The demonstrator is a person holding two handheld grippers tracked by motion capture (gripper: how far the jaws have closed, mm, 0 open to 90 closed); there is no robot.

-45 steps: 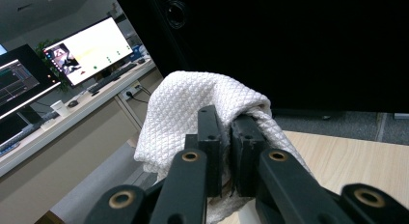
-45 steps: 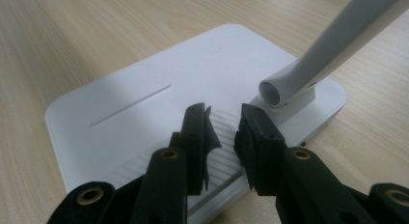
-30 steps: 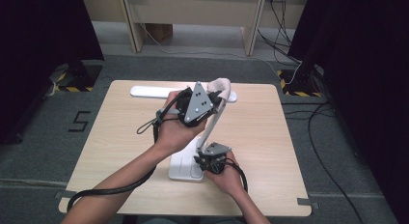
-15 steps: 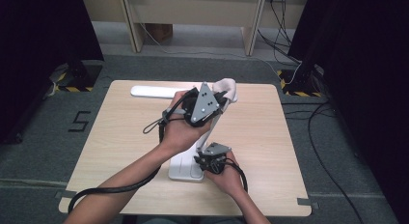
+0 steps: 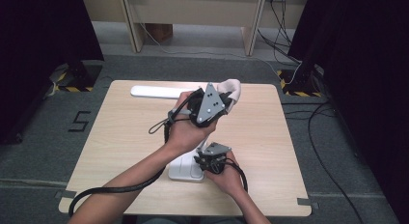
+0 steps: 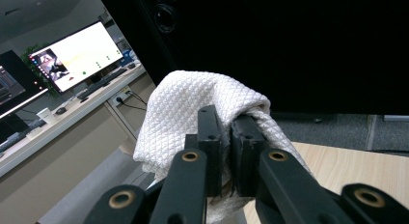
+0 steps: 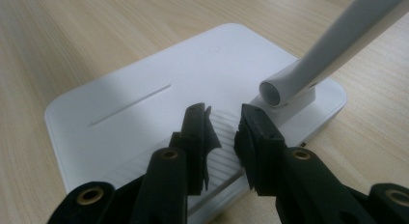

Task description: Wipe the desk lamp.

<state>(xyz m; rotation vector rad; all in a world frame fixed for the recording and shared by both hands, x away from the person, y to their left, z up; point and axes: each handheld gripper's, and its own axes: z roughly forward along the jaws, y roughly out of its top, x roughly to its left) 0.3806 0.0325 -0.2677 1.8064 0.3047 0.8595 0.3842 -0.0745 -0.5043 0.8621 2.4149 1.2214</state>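
Observation:
A white desk lamp stands on the table, with its flat base (image 5: 182, 170) near the front, a slanted arm (image 5: 206, 135) and a long head bar (image 5: 154, 91) at the back. My left gripper (image 5: 224, 101) is shut on a white waffle-weave cloth (image 5: 232, 90) at the top of the lamp arm. In the left gripper view the cloth (image 6: 193, 103) drapes over both jaws of the left gripper (image 6: 226, 123). My right gripper (image 5: 201, 159) hovers at the base's edge. In the right gripper view the right gripper (image 7: 224, 121) has a gap between its jaws over the base (image 7: 144, 89), beside the arm's foot (image 7: 289, 86).
The wooden table (image 5: 120, 137) has bare room left and right of the lamp. Black curtains flank the scene, and cables (image 5: 333, 137) lie on the grey floor to the right. A desk frame (image 5: 193, 11) stands behind the table.
My left gripper has drifted a little to the right with the cloth at the lamp's top. The right gripper has stayed at the base.

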